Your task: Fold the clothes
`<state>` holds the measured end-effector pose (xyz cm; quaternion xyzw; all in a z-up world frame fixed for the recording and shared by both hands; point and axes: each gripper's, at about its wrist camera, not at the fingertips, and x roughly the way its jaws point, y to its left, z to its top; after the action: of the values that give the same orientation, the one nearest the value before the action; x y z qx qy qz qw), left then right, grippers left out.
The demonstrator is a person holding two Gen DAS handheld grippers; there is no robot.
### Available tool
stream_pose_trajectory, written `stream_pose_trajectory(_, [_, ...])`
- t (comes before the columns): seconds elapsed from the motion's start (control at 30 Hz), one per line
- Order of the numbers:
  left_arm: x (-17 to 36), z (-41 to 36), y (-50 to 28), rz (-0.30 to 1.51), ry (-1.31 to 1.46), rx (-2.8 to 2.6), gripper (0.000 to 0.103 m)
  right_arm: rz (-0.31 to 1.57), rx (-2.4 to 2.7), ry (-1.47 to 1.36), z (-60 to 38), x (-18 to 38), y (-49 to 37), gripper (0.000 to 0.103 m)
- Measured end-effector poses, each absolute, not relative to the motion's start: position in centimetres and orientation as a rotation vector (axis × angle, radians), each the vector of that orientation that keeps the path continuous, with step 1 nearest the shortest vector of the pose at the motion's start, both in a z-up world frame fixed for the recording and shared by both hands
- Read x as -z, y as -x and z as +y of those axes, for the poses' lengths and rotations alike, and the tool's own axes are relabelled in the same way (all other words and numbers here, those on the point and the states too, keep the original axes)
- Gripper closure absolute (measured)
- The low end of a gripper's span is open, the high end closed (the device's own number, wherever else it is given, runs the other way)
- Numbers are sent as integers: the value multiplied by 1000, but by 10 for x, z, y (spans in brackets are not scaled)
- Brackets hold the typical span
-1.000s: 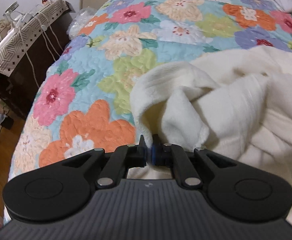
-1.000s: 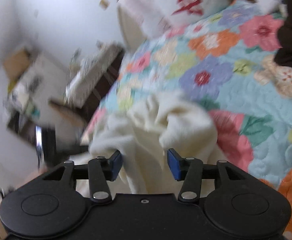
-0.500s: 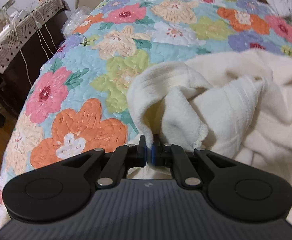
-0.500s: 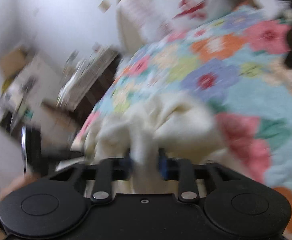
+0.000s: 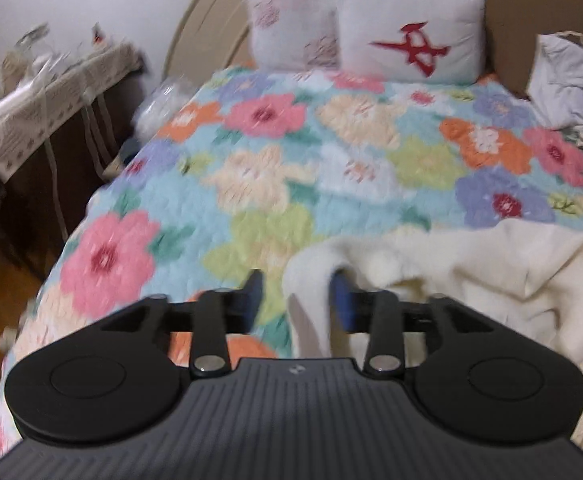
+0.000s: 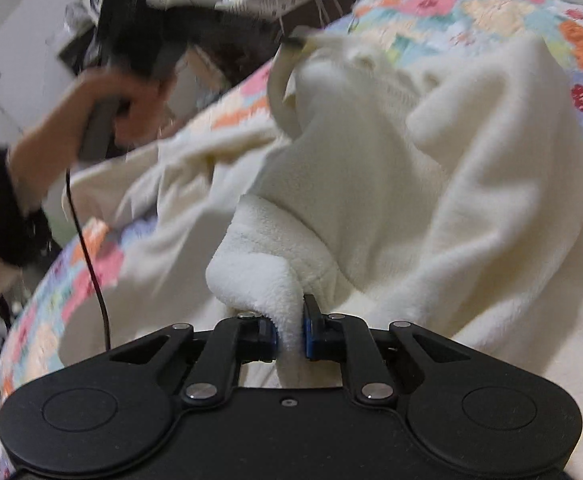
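The cream fleece garment point(image 6: 431, 184) lies rumpled on the floral quilt point(image 5: 275, 168), bunched ahead of both tools. The right gripper point(image 6: 290, 334), angled downward, has just closed, pinching a thick plush fold. The left gripper point(image 5: 297, 300) has just opened; a soft edge hangs between its parted jaws, unpinched.

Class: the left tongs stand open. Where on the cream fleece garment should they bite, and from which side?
Probably the raised fold of the cream fleece garment between the left tongs, approached from the near edge: it stands up, thin enough to pinch.
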<state>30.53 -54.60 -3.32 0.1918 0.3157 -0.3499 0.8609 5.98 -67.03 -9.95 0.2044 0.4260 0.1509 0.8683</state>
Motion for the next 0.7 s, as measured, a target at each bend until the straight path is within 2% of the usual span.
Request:
stream_pose_trajectory(0.17, [53,-584,-304,654,-558,763,50,915,-351,-403,-674,89,-49,83])
stream_pose_trajectory(0.23, [63,-592,-306,647,-593,751,40,902,-366,-402,-679,81,-38,78])
stream_pose_trajectory(0.4, [82,-595,-326,763,-523,761,39,781,-356,-466,-713,55,-11,50])
stream_pose_trajectory(0.47, [88,-594,-335,839,-470,773,39,718,-310,-520,-732,46,3,45])
stream_pose_trajectory(0.63, [96,-594,-338,860,-453,767,36,657,-67,-707,-771,38,16,43])
stream_pose_trajectory(0.67, [96,-595,-336,851,-462,769,36,673,-35,-705,-770,40,14,43])
stream_pose_trajectory(0.7, [95,-595,-333,839,-470,771,40,700,-9,-690,-767,43,9,43])
